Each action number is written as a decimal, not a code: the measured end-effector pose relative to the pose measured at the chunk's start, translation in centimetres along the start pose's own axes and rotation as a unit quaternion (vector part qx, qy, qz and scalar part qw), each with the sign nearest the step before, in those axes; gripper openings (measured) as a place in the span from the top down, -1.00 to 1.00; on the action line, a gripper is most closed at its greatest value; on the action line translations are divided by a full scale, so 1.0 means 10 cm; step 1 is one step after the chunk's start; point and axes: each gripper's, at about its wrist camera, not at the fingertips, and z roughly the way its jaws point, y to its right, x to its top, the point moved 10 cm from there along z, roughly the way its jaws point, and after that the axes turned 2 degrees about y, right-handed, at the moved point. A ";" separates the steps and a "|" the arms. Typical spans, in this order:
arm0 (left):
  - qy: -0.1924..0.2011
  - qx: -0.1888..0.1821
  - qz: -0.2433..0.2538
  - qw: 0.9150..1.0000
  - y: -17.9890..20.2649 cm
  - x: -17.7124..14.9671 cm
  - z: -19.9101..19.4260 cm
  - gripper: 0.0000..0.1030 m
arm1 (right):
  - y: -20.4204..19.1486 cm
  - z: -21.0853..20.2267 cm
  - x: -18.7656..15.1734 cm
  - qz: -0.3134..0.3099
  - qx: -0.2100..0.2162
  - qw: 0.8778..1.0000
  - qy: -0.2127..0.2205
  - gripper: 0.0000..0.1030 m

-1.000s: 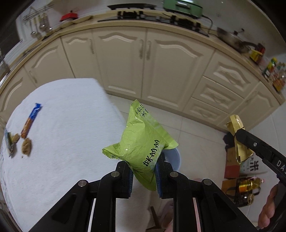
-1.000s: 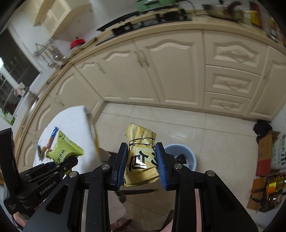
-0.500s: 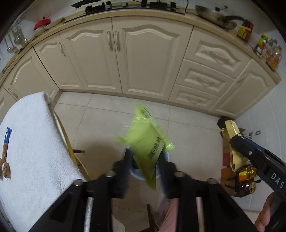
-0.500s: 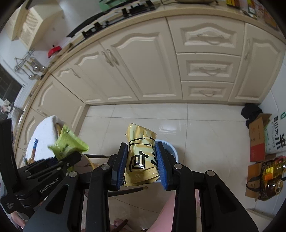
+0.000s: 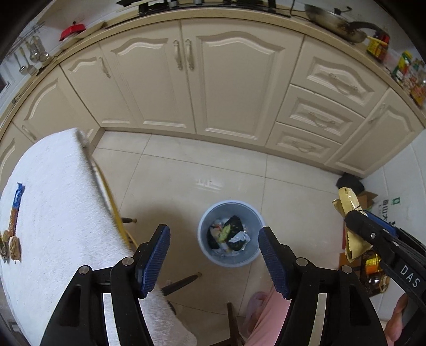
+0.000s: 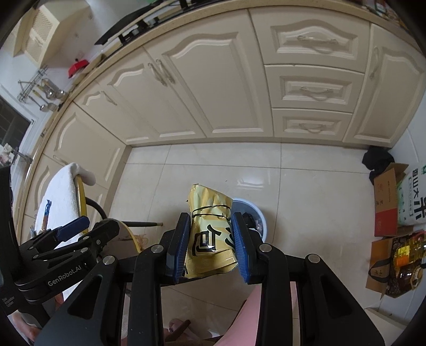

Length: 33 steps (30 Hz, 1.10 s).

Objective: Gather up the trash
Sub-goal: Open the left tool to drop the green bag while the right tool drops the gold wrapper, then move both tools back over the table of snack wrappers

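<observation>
Gone from between the blue pads of the left gripper [image 5: 214, 255] is the green snack bag held a second ago; its jaws are seen opening with nothing between them, directly above the blue trash bin [image 5: 230, 237], where crumpled wrappers lie. A gold snack bag [image 6: 210, 237] is clamped upright in the right gripper [image 6: 210, 248], the bin's rim just behind it. Further wrappers [image 5: 14, 226] are left on the white-covered table [image 5: 61, 213]. Cream cabinets [image 5: 213, 87] are seen beyond.

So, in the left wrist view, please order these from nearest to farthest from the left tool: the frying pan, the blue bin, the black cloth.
From the left tool:
1. Blue bin, on the floor just beyond its fingertips.
2. Black cloth, on the floor at right, by the cabinets.
3. Frying pan, up on the counter, top right.
</observation>
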 end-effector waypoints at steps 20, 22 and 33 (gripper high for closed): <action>0.004 0.019 -0.040 0.999 -0.41 -0.21 -0.23 -0.25 | -0.46 -0.03 0.06 -0.052 -0.022 0.998 0.028 -0.78; 0.003 0.018 -0.038 0.999 -0.42 -0.22 -0.24 -0.25 | -0.46 -0.03 0.05 -0.052 -0.023 0.998 0.025 -0.79; 0.013 0.010 -0.037 0.999 -0.47 -0.30 -0.43 -0.26 | -0.49 -0.20 0.03 -0.049 -0.029 0.998 0.039 -0.79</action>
